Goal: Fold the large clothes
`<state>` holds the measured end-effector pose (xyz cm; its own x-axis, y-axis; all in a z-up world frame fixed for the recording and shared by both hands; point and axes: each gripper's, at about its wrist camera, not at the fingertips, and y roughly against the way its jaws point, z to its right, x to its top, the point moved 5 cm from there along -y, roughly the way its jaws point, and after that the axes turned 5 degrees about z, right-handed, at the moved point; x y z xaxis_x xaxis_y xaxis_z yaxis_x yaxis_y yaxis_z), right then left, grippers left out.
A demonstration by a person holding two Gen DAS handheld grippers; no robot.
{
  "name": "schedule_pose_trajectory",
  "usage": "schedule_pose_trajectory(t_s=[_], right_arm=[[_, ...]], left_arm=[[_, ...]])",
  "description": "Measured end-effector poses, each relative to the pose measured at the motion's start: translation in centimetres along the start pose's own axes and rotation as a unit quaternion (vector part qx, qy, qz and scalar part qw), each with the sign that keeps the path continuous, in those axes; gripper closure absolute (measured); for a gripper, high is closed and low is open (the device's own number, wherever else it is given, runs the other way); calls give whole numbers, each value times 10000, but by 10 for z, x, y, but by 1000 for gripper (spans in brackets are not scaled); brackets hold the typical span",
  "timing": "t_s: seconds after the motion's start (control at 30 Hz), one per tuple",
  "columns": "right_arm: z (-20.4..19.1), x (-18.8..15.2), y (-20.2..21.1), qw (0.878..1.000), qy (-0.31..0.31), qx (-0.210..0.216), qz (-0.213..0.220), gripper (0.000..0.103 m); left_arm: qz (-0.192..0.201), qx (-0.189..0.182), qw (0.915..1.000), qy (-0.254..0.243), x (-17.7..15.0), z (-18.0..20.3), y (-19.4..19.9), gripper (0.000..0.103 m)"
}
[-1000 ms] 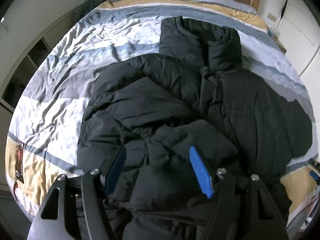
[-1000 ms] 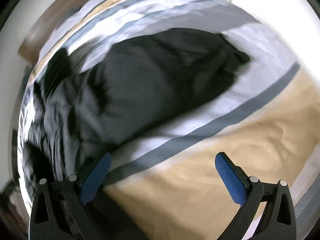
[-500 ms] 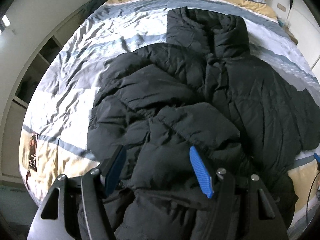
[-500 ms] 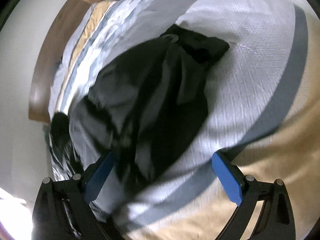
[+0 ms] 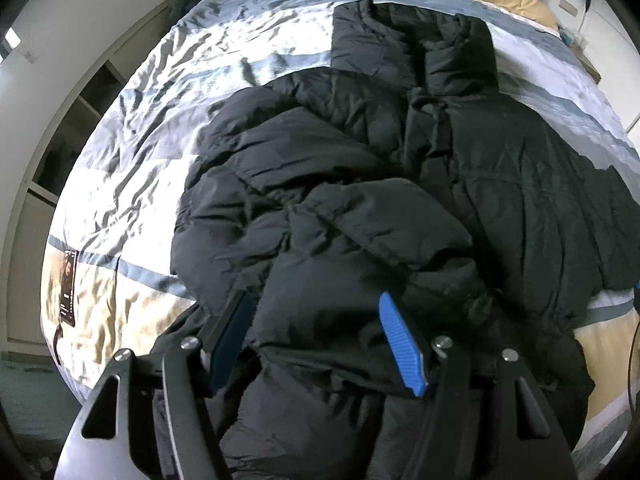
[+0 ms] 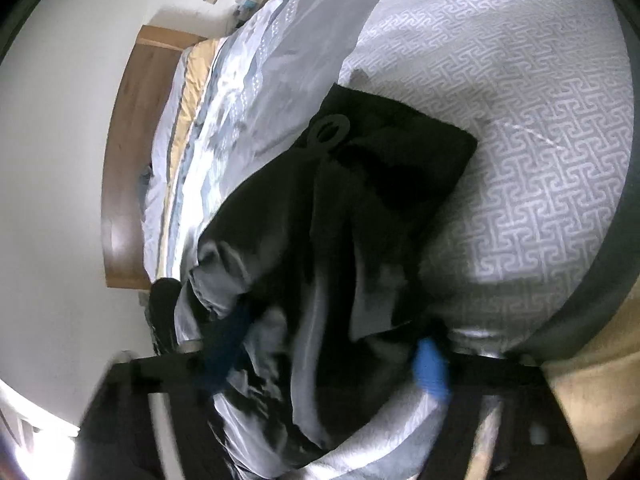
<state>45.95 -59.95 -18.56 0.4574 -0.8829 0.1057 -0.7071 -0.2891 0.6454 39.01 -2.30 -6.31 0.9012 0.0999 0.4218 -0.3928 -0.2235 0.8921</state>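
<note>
A black puffer jacket (image 5: 400,160) lies spread on the bed, collar toward the headboard, with its left side folded over the middle. My left gripper (image 5: 314,340) is at the near hem, shut on a thick bunched fold that fills the gap between its blue pads. In the right wrist view the jacket's sleeve (image 6: 360,200) stretches away over the duvet, its cuff bearing a round pull tab (image 6: 328,128). My right gripper (image 6: 326,356) straddles the sleeve's near part. Its jaws are closing, blurred, with sleeve cloth between them.
The bed's striped grey, white and tan duvet (image 5: 200,60) surrounds the jacket. A wooden headboard (image 6: 128,140) is at the far end. Open shelving (image 5: 60,140) lines the left wall. A dark phone-like slab (image 5: 68,288) lies near the bed's left edge.
The right gripper swung down from over the tan stripe onto the sleeve, rolling as it went, and its jaws narrowed around it. The left gripper kept its hold and edged forward slightly.
</note>
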Motion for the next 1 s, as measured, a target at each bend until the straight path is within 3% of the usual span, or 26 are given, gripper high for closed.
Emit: schedule_pose_trajectory(t_s=[0.1,0.17,0.27,0.7,1.0], right_arm=[[2,1,3,9999,-57,99,-26,65],[-4,2,5,9997,-2,232,-1,85],[-18,2,10,9992,186,351,29,93],[-130,-11,37,9855,1364,1006,-6,97],[-219,-67,52,9575,2417,1527,-376,97]], left_arm=[[-1,-34,10000,-40,-2,4,1,39],[-1,-61,10000,-47,-3,5,2,39],[44,-116,9999,-5,-1,4,5,39],[249,-215,9988,361,1,-16,21,39],[389,-88,9965,740,0,-48,36,39]])
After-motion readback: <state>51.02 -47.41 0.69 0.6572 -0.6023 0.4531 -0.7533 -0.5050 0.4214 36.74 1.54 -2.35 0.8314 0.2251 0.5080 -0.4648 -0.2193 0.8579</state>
